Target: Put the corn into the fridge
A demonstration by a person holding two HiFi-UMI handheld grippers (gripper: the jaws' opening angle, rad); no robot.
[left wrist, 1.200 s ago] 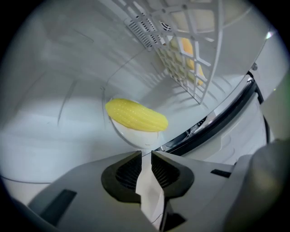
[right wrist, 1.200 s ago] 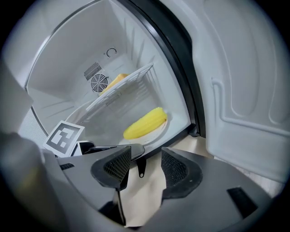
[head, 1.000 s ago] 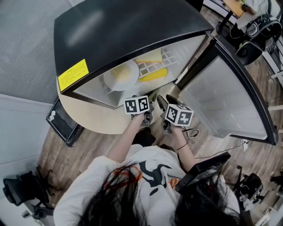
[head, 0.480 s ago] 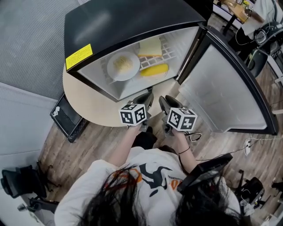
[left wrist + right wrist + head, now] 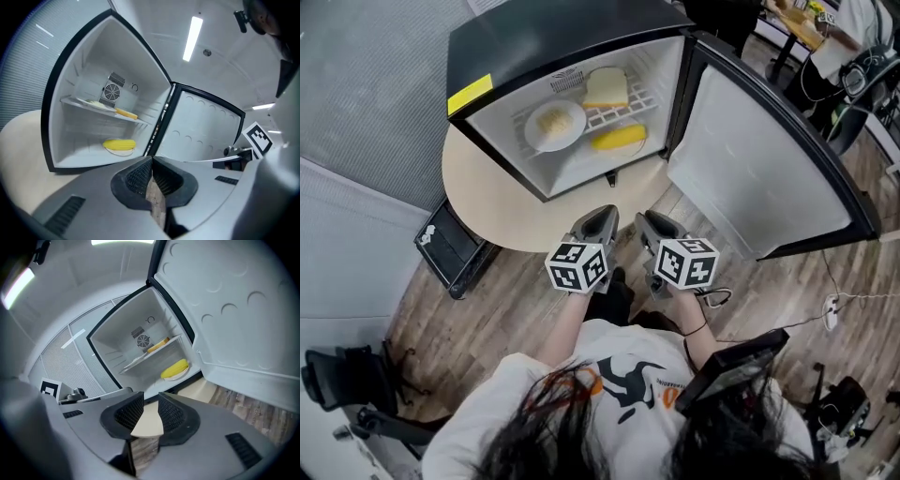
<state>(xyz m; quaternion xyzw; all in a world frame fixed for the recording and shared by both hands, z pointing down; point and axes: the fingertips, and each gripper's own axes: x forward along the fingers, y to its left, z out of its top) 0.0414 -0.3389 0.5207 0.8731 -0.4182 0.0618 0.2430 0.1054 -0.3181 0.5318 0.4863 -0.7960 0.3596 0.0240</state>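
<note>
Corn (image 5: 619,139) lies inside the fridge (image 5: 544,37), on its side on a small white dish (image 5: 114,149) on the fridge floor, below the wire shelf (image 5: 614,114) that carries a plate (image 5: 553,124) and a slice of bread (image 5: 607,87). So the placing looks done, and what remains, as I judge it, is the door (image 5: 750,159), which stands swung wide to the right.

Both tools hang in front of the opening, above the edge of the round tabletop (image 5: 487,197) and clear of the fridge. The left gripper (image 5: 598,221) has its jaws pressed together with nothing in them. The right gripper (image 5: 661,228) has its jaws partly apart; they have just been closing, and only tabletop and wooden floor (image 5: 478,291) show through the gap, so it holds nothing either.

The main risk is the door itself. The right gripper stands inside the arc the door would sweep, so a swing begun before that hand clears could knock the door against the tool. A hard push or slam could also jolt the fridge; it stands on a tabletop not much broader than itself, and a shove might slide it toward the rim. The corn is round and only rests on its shallow dish near the front, so such a jolt could roll it off the dish, perhaps against the door or out onto the tabletop. Left open, the door simply lets the cold out.
</note>
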